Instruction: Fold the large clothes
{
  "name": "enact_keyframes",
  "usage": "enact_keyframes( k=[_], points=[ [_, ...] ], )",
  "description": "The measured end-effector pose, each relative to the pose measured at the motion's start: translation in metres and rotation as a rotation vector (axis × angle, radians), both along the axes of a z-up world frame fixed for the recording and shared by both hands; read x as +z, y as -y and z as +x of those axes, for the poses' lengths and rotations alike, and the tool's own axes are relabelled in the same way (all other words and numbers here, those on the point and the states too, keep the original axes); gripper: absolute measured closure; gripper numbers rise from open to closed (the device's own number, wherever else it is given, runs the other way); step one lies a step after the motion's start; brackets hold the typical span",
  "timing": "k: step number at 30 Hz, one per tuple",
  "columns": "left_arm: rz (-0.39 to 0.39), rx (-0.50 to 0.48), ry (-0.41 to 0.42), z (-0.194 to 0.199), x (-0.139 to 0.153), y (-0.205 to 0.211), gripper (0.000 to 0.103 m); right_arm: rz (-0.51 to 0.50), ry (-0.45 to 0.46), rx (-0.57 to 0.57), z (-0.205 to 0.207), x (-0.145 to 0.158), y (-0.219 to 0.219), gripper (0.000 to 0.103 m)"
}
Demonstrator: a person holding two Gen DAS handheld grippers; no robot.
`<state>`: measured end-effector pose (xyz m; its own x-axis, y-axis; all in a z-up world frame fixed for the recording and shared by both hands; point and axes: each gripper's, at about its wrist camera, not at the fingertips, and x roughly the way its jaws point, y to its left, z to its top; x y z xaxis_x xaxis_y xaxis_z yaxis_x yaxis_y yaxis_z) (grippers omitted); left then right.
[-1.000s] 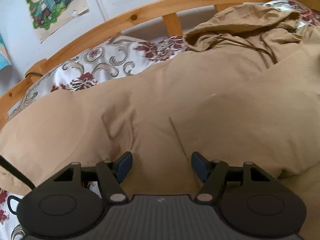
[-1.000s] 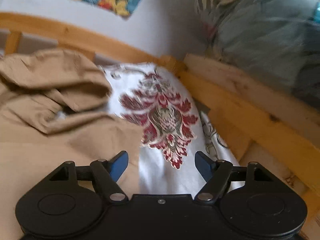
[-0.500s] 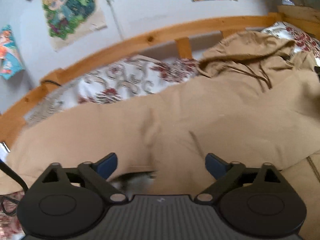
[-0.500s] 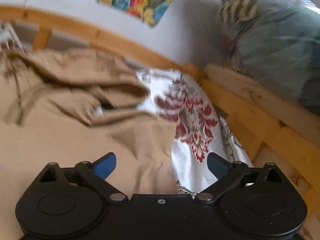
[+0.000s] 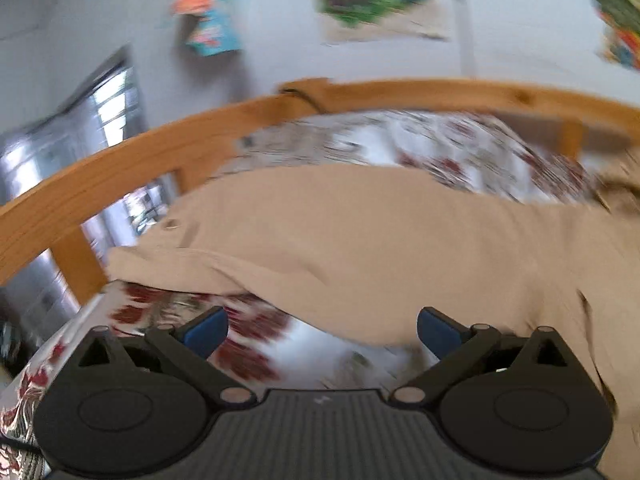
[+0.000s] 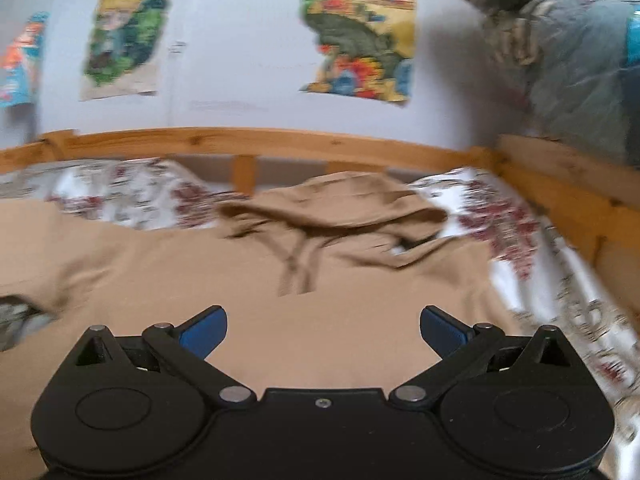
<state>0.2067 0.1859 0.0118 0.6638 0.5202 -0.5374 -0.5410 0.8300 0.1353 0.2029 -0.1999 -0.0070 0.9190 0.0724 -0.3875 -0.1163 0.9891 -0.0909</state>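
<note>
Bedding: one white sheet (image 6: 516,220) with red flower prints covers one bed with a wooden rail (image 6: 256,142) round it. One large tan hooded coat (image 6: 168,264) lies spread flat across the sheet, its hood (image 6: 340,204) bunched near the far rail and one sleeve end (image 5: 172,264) reaching towards the bed's corner. Three colourful posters (image 6: 360,36) hang on the wall. Two grippers: the left gripper (image 5: 322,330) and right gripper (image 6: 323,330) have just been opening, both spread wide with nothing between their fingers.
</note>
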Motion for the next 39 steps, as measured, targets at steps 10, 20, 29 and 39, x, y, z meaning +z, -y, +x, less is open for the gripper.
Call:
enact_keyframes(
  k=[10,20,29,39],
  points=[
    [-0.277,0.463,0.114,0.020,0.004,-0.097,0.022,-0.001,-0.065,0.125,-0.020,-0.027,-0.030,0.001],
    [-0.265,0.442,0.301,-0.008,0.019,-0.072,0.095,0.066,-0.104,0.094,-0.012,-0.035,-0.018,0.001],
    [0.035,-0.150,0.498,-0.003,0.085,0.053,0.097,0.100,-0.042,0.063,-0.013,-0.018,0.002,0.001],
    [0.117,-0.776,0.298,0.019,0.056,0.214,0.097,0.256,-0.020,-0.125,0.006,-0.007,0.080,0.001]
  ],
)
